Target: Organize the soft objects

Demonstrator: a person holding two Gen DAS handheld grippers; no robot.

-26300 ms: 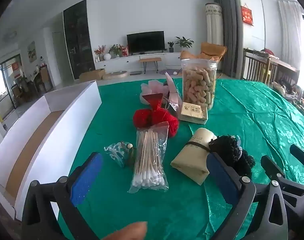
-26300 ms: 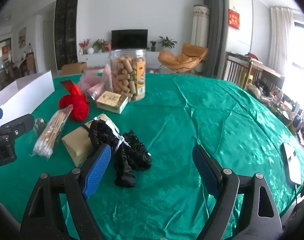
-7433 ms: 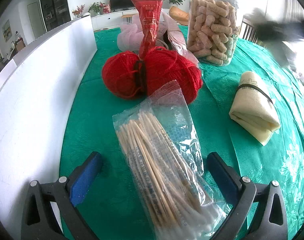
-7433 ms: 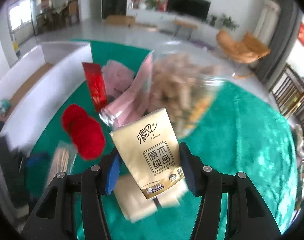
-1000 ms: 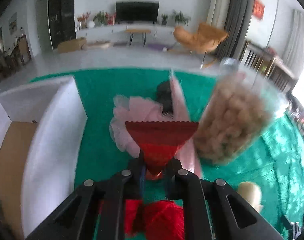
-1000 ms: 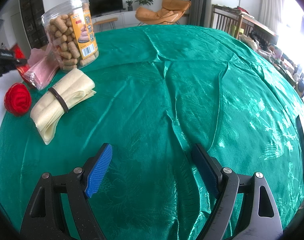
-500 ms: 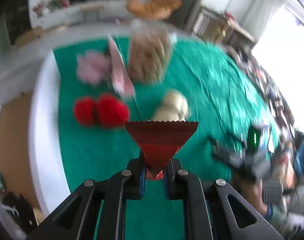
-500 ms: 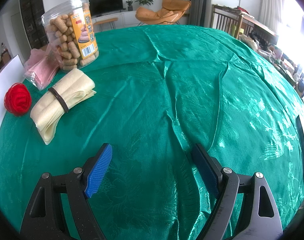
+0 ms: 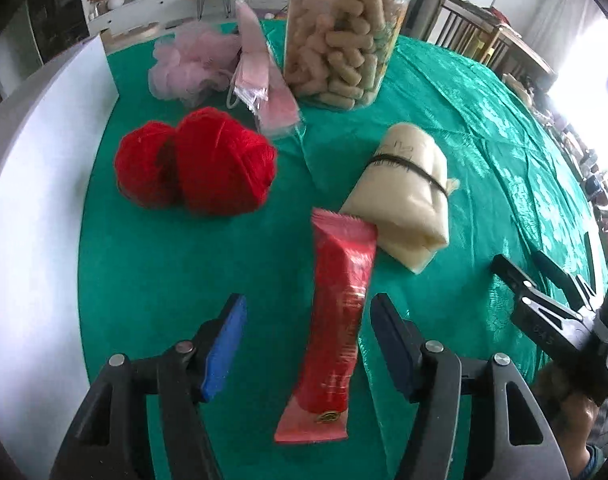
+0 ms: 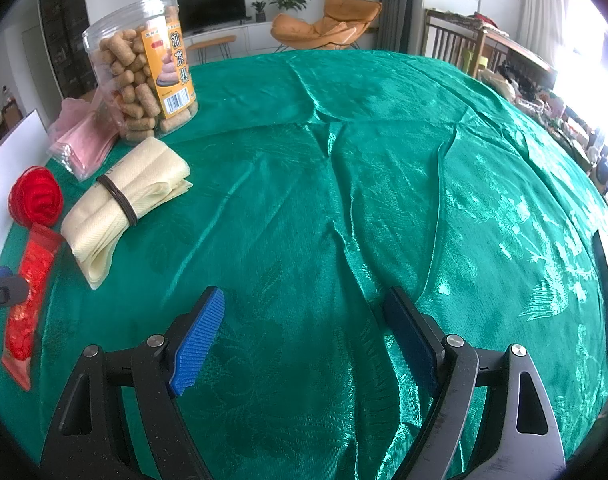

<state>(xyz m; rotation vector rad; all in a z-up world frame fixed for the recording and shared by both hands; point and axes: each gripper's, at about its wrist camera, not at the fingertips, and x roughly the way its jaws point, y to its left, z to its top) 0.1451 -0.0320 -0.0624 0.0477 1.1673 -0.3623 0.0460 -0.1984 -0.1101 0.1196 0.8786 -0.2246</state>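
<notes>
"Since you can see the left gripper (image 9: 308, 340), tell me, is it holding anything?"

"No. Its two blue fingers (image 9: 224, 346) are spread apart. The red packet (image 9: 336, 320) lies on the green cloth (image 9: 164, 280) between them, and I can't see them touching it."

"And the right gripper (image 10: 304, 336)?"

"It's wide open too, with only green cloth under it."

"Where does the packet's top end go?"

"It sits right by the cream folded cloth (image 9: 408, 196), the one with a dark band around it. I can't tell if they touch."

"What's past that?"

"The red yarn (image 9: 200, 168) is to the left, near the white box wall (image 9: 36, 184). Farther back are a pink bag (image 9: 264, 80), a pink puff (image 9: 188, 66) and a big snack jar (image 9: 340, 36)."
</notes>
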